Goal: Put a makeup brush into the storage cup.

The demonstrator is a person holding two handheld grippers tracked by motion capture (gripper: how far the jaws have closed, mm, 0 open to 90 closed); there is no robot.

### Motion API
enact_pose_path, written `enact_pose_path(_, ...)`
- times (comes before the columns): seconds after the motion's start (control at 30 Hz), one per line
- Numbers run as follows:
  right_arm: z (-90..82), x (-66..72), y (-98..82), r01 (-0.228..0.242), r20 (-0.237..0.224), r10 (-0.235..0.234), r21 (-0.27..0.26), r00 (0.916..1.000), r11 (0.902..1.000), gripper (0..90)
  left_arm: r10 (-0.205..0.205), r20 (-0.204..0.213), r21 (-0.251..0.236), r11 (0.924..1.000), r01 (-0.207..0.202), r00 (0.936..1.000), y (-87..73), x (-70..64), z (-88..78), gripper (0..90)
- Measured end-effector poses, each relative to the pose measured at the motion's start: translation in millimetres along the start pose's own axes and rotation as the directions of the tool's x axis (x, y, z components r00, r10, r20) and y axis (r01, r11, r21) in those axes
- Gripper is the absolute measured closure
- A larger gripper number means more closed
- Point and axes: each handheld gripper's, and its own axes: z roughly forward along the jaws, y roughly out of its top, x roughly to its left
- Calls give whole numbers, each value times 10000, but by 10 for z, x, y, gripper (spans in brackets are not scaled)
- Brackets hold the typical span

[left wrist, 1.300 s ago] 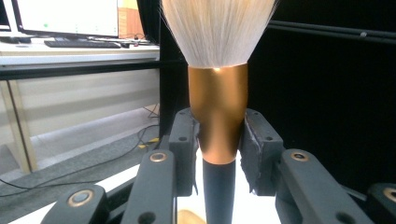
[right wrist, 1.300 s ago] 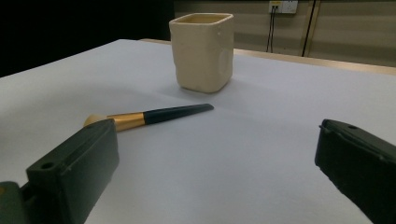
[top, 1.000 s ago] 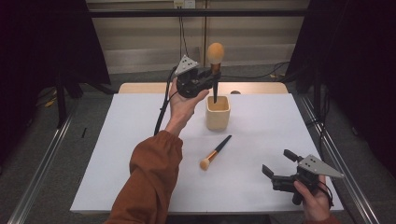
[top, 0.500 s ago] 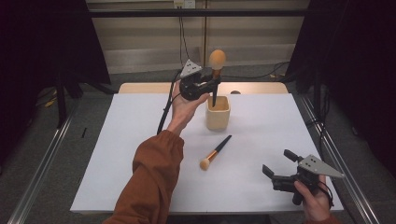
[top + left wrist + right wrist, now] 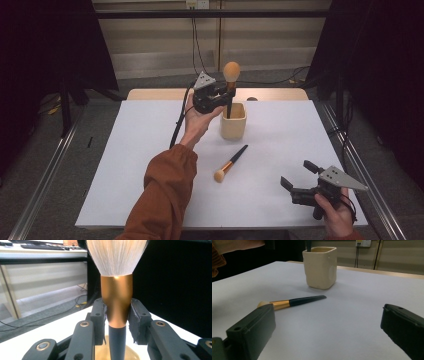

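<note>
So the big makeup brush [image 5: 230, 82] is standing pretty much straight up, long axis vertical, fluffy head on top and the dark handle end poking down into the cream cup [image 5: 234, 122]. The left hand-held gripper [image 5: 220, 95] is pinching it right at the copper ferrule, and in the left gripper view you can see both pads [image 5: 136, 320] pressed onto that metal collar [image 5: 117, 302] with the bristles fanning out above.

The cup sits toward the far middle of the white desk [image 5: 125, 165], a bit back from the far edge. A second, smaller brush [image 5: 230, 163] lies flat nearer the person, on a diagonal, handle tip aimed at the cup and bristle end toward the near edge, well apart from the cup. Loads of bare desk on both sides.

The right hand-held gripper [image 5: 300, 180] hangs out near the near right corner, jaws spread wide with nothing between them.

Compared to a second ago, the held brush has come down a bit, so the handle sits lower in the cup. The right hand hasn't budged.
</note>
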Motion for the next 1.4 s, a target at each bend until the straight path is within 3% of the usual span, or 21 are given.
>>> enact_pose_path(0.2,-3,1,0,-31,30,31,-36,10000,10000,0,24,73,220,9998,-26,10000,-57,-19,36,683)
enact_pose_path(0.3,-2,4,-1,20,-15,-20,-16,10000,10000,0,-229,166,113,9997,227,9996,-90,-6,29,683)
enact_pose_path(0.47,-2,0,-1,11,7,-11,-27,10000,10000,0,103,-25,326,9994,-102,9999,-179,-21,36,683)
enact_pose_path(0.57,1,5,0,-3,2,3,10,10000,10000,0,-149,-2,341,9993,149,9999,-236,-7,47,683)
enact_pose_path(0.83,2,1,0,4,-5,-4,15,10000,10000,0,-113,29,698,9975,111,9999,-363,-19,97,683)
enact_pose_path(1.4,7,6,-1,43,-2,-43,-5,10000,10000,0,-265,15,1198,9925,261,9996,-470,-18,108,679)
